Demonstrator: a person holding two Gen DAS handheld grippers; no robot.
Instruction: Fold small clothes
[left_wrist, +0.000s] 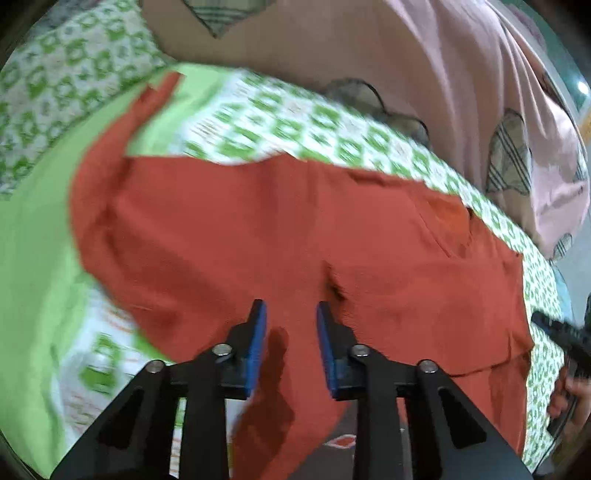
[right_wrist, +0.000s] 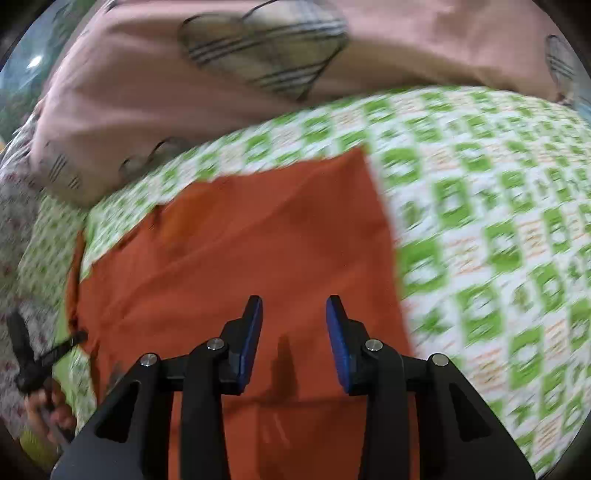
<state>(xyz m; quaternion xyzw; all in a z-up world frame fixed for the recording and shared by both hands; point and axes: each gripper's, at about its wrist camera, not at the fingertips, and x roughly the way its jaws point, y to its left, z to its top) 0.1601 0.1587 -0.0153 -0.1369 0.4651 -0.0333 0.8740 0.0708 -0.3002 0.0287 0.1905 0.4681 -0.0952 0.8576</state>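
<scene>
A small rust-red garment (left_wrist: 280, 236) lies spread on a green-and-white patterned bedsheet (left_wrist: 280, 122); it also shows in the right wrist view (right_wrist: 251, 243). My left gripper (left_wrist: 291, 314) is open and empty, hovering over the garment's near middle, by a crease. My right gripper (right_wrist: 294, 310) is open and empty above the garment's near part, close to its right edge. The other gripper shows at the right edge of the left wrist view (left_wrist: 565, 339) and at the left edge of the right wrist view (right_wrist: 26, 354).
A pink blanket with plaid heart patches (right_wrist: 229, 62) is heaped along the far side of the bed, also in the left wrist view (left_wrist: 461, 92). A plain light-green cloth (left_wrist: 33, 243) lies under the garment's left side.
</scene>
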